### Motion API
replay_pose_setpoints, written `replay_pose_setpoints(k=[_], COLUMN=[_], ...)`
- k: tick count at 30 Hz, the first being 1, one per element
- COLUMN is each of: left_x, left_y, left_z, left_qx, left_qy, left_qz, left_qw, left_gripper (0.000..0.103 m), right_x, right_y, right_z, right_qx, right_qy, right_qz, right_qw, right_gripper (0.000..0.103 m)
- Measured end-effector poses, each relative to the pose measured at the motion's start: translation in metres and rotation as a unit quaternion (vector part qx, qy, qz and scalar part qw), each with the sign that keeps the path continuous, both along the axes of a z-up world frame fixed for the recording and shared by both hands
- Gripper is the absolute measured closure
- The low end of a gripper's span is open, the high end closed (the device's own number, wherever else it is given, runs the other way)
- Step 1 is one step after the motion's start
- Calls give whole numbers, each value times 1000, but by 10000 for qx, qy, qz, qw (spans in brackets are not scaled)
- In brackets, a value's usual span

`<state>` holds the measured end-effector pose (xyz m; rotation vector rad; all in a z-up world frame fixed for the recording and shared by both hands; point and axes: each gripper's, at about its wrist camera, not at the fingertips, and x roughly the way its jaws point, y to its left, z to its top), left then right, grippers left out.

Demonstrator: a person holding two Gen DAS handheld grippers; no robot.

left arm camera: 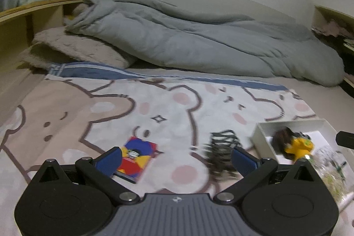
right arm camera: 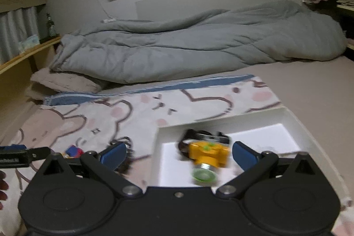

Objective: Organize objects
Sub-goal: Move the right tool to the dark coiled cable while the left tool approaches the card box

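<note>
Between my right claw's [right arm camera: 178, 155] wide-spread, empty fingers, at twelve o'clock, the yellow headlamp [right arm camera: 206, 154] lies inside the white box [right arm camera: 292, 123]; closing off-centre could skid it against the wall. My left claw [left arm camera: 177, 158], equally wide and empty, hovers with the colourful card pack [left arm camera: 138, 157] at eleven and the black spring coil [left arm camera: 222, 147] at one, so a hasty grab risks snagging the bear-print blanket [left arm camera: 154, 107] beyond instead.
</note>
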<state>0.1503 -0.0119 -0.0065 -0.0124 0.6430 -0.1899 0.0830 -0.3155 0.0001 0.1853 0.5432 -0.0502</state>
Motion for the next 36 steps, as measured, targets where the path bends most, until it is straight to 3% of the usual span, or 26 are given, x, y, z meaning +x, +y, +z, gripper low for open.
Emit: replay_pose_setpoints(k=[7,18,24,29,36], left_x=[20,48,64,74,80], left_y=[28,52,54,59,62], left_z=[-10,-37,-64,-84,-94], left_qx=[-53,-200,-31,3,-74], left_qy=[-126,-32,354,540,605], left_qz=[222,-413,-504,-386,-306], left_qw=[9997,9989,9981,9978,9977], left_gripper=[0,3,12,12,13], right_x=[33,78,86,94,108], right_y=[43,87,104,114,124], right_z=[-9,-48,-74,-100,-108], right_qx=[98,453,289,133,-178], right_qy=[-119,81,28,278,259], right_qz=[262,444,395,600,643], right_qw=[9995,9980,9988,9977,9974], right_gripper=[0,0,0,3,10])
